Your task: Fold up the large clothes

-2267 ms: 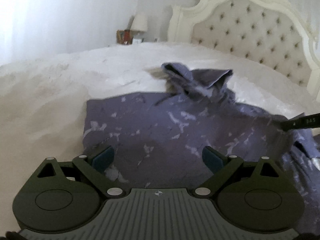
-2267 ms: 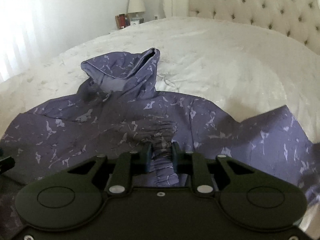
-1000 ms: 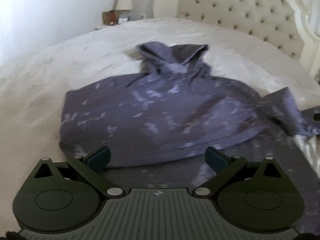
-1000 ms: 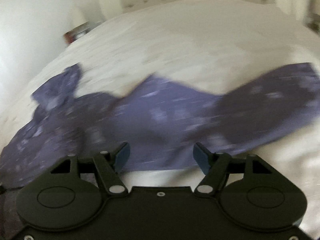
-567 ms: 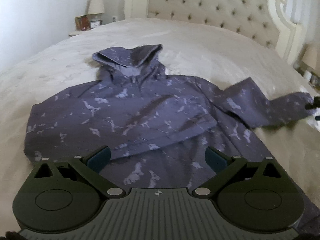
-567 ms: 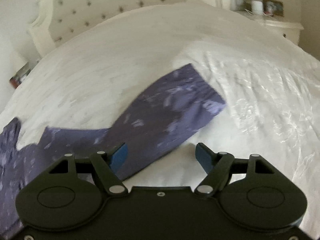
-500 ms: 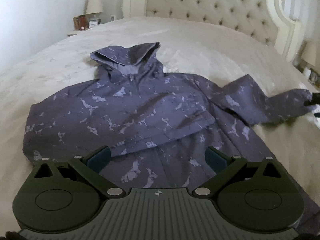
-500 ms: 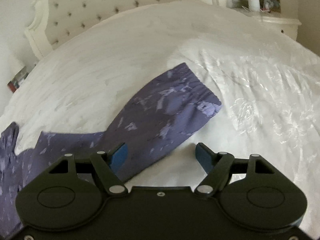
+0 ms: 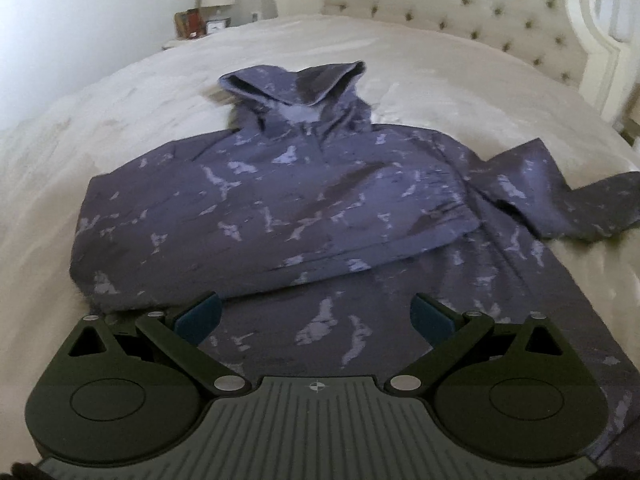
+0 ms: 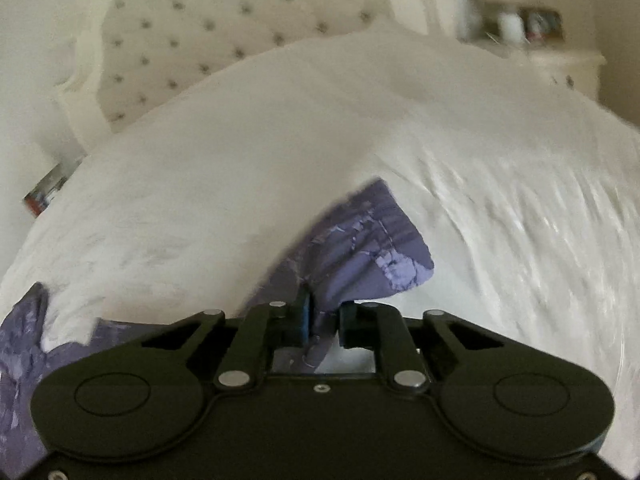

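Hoodie (image 9: 304,208) on bed (image 9: 120,120), left claw (image 9: 316,316) spread wide, right claw (image 10: 322,316) pinching sleeve (image 10: 360,240).

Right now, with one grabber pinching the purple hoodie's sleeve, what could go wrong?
1. The right gripper pinches only a thin bunch of the sleeve near its cuff, so the cloth might slip out when pulled.
2. The left gripper is open above the hoodie and holds nothing down, so pulling the sleeve could drag the body and undo the fold already lying across it.
3. The white bedspread looks soft and may bunch up.
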Motion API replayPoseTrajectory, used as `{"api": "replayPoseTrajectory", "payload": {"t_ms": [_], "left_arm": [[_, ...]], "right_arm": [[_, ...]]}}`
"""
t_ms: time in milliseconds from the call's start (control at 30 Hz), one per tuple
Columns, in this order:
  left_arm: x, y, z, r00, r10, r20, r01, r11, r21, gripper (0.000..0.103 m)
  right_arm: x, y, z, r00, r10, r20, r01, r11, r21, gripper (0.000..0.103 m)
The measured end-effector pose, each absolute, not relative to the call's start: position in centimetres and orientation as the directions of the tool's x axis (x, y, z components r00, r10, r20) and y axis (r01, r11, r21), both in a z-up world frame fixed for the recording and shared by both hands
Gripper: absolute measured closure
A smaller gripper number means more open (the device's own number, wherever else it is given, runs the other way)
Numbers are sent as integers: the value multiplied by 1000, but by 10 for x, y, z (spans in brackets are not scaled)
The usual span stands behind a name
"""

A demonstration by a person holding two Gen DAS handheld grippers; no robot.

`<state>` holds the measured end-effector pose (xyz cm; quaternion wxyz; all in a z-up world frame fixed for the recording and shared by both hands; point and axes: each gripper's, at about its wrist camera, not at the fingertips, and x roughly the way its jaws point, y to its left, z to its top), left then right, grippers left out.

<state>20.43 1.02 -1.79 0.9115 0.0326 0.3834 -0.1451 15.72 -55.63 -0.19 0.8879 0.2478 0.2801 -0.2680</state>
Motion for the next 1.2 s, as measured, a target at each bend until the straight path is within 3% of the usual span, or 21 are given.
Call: {"api": "replayPoseTrajectory", "payload": {"t_ms": [267,567,833,1200], "left_arm": [[208,38,-26,660,-229,-716,246,966,-82,1],[207,83,-22,686,-184,-704,172,981,-89,1],[200,128,-20,702,-132,-700,87,991,-99,1],[191,173,-19,711,-103,-696,7,990,-139,1]], "right_arm": [[200,-467,79,837,-221,-501,376,897,233,86],[259,-321,122,908,99,-406,14,964,266,86],[300,-194,76,840,302,-450,-207,946,250,86],[314,-93,-16,715,413,-564,-352,910,220,82]]}}
